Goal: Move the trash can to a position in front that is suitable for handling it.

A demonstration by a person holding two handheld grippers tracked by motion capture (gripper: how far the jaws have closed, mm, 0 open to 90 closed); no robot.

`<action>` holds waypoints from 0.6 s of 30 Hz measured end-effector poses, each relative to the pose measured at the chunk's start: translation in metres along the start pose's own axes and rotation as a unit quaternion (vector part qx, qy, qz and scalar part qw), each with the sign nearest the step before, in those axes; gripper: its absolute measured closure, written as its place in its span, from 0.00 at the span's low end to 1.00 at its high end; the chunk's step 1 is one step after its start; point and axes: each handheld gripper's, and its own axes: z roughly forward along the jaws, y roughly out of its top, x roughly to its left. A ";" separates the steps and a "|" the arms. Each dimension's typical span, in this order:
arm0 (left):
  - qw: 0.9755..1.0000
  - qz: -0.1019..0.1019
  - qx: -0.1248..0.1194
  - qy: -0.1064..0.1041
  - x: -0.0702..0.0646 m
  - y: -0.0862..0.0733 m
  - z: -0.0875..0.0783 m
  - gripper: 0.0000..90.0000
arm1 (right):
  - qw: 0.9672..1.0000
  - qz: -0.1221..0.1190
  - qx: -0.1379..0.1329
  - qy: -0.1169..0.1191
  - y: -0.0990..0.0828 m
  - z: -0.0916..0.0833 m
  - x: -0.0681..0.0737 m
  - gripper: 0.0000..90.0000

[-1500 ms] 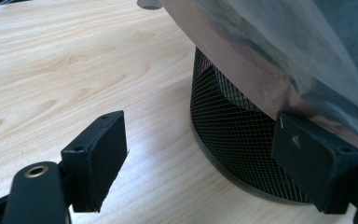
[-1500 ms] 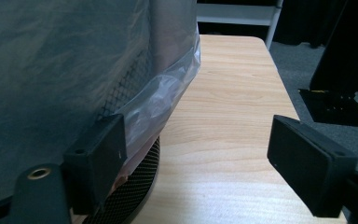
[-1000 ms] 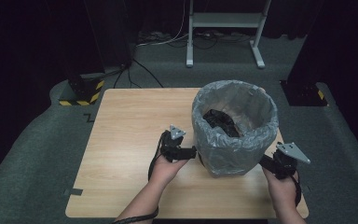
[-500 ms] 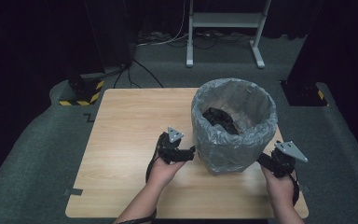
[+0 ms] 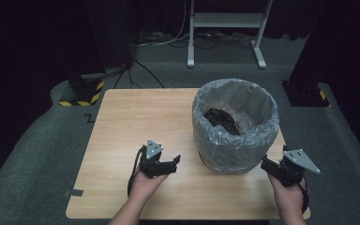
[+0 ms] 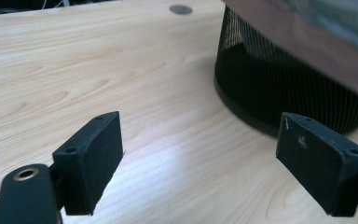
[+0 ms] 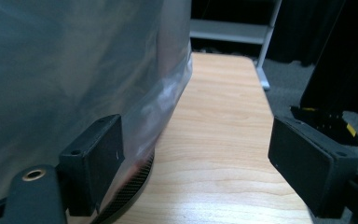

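Both hands have pulled back a bit from the bin since 1 s ago. Back then the left gripper [image 5: 168, 164] was right up by the bin's side; now it sits apart from it, w/ bare table between. The right gripper [image 5: 271, 167] has slid a little out to the right too, but is close to the bin's lower right side.

The bin [image 5: 235, 125] is a black mesh basket w/ a grey plastic bag [image 5: 258, 136] put inside it. The bag folds over the rim and hangs down the outside, nearly to the bottom. The bin stands upright on the right half of the wood table [image 5: 136, 117]. Inside, down low, lies some dark crumpled stuff [image 5: 220, 119]; can't tell what it is.

Left gripper view: jaws are wide open, nothing between them but table. The bin's mesh wall [image 6: 289, 88] is ahead and to the right.

Right gripper view: jaws are wide open too, holding nothing. The bag [image 7: 74, 70] fills the left side, just beside the left jaw; can't tell if they touch. The black base [image 7: 130, 186] peeks out under the bag.
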 end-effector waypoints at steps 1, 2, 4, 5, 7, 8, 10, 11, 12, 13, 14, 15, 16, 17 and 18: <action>1.000 0.000 -0.005 0.000 0.000 0.001 -0.003 0.16 | 1.000 0.002 -0.008 0.000 0.001 -0.004 -0.001 0.20; 1.000 -0.004 -0.015 -0.001 0.001 0.003 -0.007 0.16 | 1.000 0.003 -0.012 0.001 0.002 -0.008 -0.001 0.19; 0.999 -0.020 -0.033 -0.009 0.000 0.009 -0.014 0.16 | 1.000 0.004 -0.029 -0.001 0.005 -0.017 -0.003 0.19; 0.999 -0.028 -0.044 -0.017 -0.001 0.013 -0.018 0.16 | 0.999 0.004 -0.038 -0.001 0.007 -0.021 -0.004 0.19; 0.998 -0.023 -0.062 -0.023 -0.006 0.019 -0.024 0.16 | 0.998 -0.001 -0.058 -0.003 0.012 -0.028 -0.005 0.19; 0.997 -0.021 -0.069 -0.026 -0.009 0.021 -0.027 0.16 | 0.998 -0.001 -0.067 -0.002 0.015 -0.031 -0.006 0.19; 0.996 -0.010 -0.085 -0.030 -0.015 0.025 -0.033 0.16 | 0.996 0.004 -0.089 -0.002 0.020 -0.037 -0.007 0.19; 0.995 -0.003 -0.093 -0.029 -0.018 0.027 -0.036 0.16 | 0.995 0.005 -0.100 0.000 0.023 -0.040 -0.008 0.19; 0.994 0.001 -0.102 -0.032 -0.020 0.028 -0.038 0.16 | 0.994 0.003 -0.109 0.003 0.025 -0.042 -0.007 0.19; 0.994 0.005 -0.109 -0.033 -0.023 0.029 -0.041 0.16 | 0.993 0.001 -0.117 0.006 0.028 -0.044 -0.007 0.19; 0.993 0.007 -0.116 -0.034 -0.024 0.031 -0.042 0.16 | 0.992 0.000 -0.124 0.009 0.031 -0.047 -0.007 0.19; 0.991 0.011 -0.125 -0.034 -0.026 0.032 -0.044 0.16 | 0.991 0.000 -0.131 0.010 0.033 -0.049 -0.006 0.19; 0.991 0.014 -0.132 -0.033 -0.027 0.033 -0.045 0.16 | 0.990 -0.001 -0.140 0.011 0.036 -0.052 -0.005 0.19; 0.989 0.017 -0.140 -0.033 -0.028 0.034 -0.047 0.16 | 0.989 0.000 -0.144 0.012 0.038 -0.053 -0.004 0.19; 0.988 0.018 -0.147 -0.032 -0.029 0.034 -0.048 0.16 | 0.989 0.000 -0.150 0.012 0.040 -0.056 -0.003 0.19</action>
